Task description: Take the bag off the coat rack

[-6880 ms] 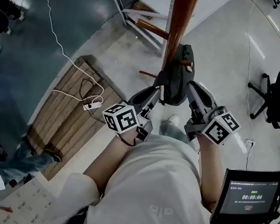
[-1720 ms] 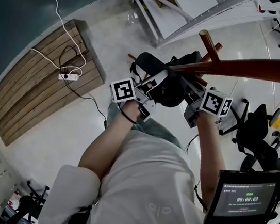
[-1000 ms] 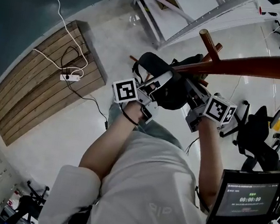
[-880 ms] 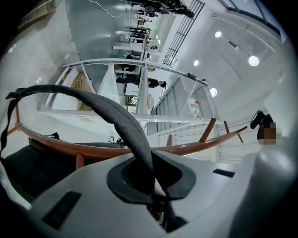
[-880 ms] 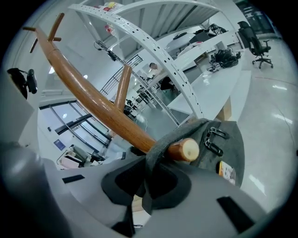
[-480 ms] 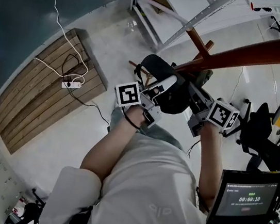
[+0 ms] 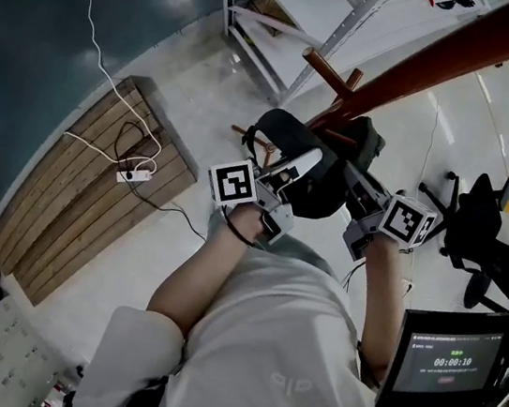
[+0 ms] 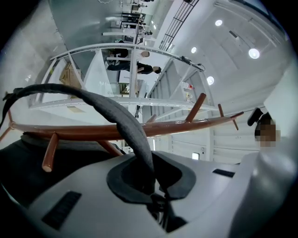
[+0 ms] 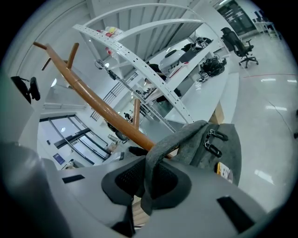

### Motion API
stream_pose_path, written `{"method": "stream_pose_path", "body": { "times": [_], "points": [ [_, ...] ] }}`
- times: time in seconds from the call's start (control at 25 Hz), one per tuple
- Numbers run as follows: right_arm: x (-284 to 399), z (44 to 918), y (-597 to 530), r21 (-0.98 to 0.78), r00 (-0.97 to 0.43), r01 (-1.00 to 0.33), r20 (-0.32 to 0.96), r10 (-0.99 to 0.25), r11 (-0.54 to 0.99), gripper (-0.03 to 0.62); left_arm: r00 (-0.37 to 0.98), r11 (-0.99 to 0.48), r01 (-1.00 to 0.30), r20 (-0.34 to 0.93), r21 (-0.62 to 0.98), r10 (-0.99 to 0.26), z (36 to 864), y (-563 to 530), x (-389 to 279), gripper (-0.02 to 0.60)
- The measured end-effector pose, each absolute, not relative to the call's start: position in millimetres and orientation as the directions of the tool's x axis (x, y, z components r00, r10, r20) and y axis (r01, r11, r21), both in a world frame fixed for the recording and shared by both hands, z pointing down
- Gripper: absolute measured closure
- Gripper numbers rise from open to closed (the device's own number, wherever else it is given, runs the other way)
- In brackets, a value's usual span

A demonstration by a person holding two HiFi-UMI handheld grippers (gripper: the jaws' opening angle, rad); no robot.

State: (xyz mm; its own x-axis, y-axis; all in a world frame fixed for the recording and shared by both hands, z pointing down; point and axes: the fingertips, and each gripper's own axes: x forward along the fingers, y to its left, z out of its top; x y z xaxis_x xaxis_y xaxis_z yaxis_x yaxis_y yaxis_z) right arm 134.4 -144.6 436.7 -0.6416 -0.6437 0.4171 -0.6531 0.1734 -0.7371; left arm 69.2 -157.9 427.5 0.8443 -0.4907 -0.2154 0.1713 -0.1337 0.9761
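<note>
The dark grey bag (image 7: 322,165) hangs between my two grippers, close against the red-brown coat rack pole (image 7: 447,56). My left gripper (image 7: 296,168) is shut on a grey strap (image 8: 125,123) that arches up and to the left in front of the pole (image 8: 177,128). My right gripper (image 7: 352,182) is shut on another grey strap (image 9: 160,148), which leads up to the bag's body (image 9: 226,148) with its black buckles. A peg (image 7: 327,68) sticks out just above the bag. Whether a strap still rests on a peg I cannot tell.
A wooden pallet (image 7: 76,190) lies on the floor at the left, with a white power strip (image 7: 136,174) and cable on it. White metal shelving (image 7: 291,23) stands behind the rack. A black office chair (image 7: 490,243) is at the right, a small monitor (image 7: 445,354) at the lower right.
In the head view the rack pole has swung from level to steeply up to the right. Both grippers have kept their hold on the straps, and the bag stays between them.
</note>
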Motion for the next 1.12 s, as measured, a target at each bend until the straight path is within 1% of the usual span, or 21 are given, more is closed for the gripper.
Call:
{"method": "stream_pose_path", "body": {
  "times": [0.2,0.44,0.72,0.92,1.12],
  "points": [
    [139.2,424.9,-140.3,-0.740,-0.620,-0.652,0.394,-0.678,0.167,0.549,0.859,-0.120,0.184,-0.219,0.976,-0.463,418.8,-158.9,68.5,0.548],
    [141.6,415.2,-132.0,-0.748,-0.584,-0.650,0.378,-0.718,0.135,0.549,0.892,-0.120,0.173,-0.207,0.978,-0.402,411.5,-157.1,70.7,0.548],
    [142.5,419.3,-122.7,-0.760,-0.526,-0.646,0.375,-0.763,0.072,0.549,0.931,-0.066,0.156,-0.169,0.986,-0.324,412.2,-154.0,73.0,0.548],
    [143.4,413.8,-94.8,-0.766,-0.471,-0.642,0.364,-0.804,0.030,0.549,0.959,-0.040,0.143,-0.148,0.989,-0.243,407.2,-132.4,77.0,0.548],
    [143.0,401.4,-32.1,-0.769,-0.403,-0.639,0.334,-0.852,0.001,0.549,0.975,-0.018,0.136,-0.137,0.991,-0.176,397.0,-76.9,79.2,0.548]
  ]
}}
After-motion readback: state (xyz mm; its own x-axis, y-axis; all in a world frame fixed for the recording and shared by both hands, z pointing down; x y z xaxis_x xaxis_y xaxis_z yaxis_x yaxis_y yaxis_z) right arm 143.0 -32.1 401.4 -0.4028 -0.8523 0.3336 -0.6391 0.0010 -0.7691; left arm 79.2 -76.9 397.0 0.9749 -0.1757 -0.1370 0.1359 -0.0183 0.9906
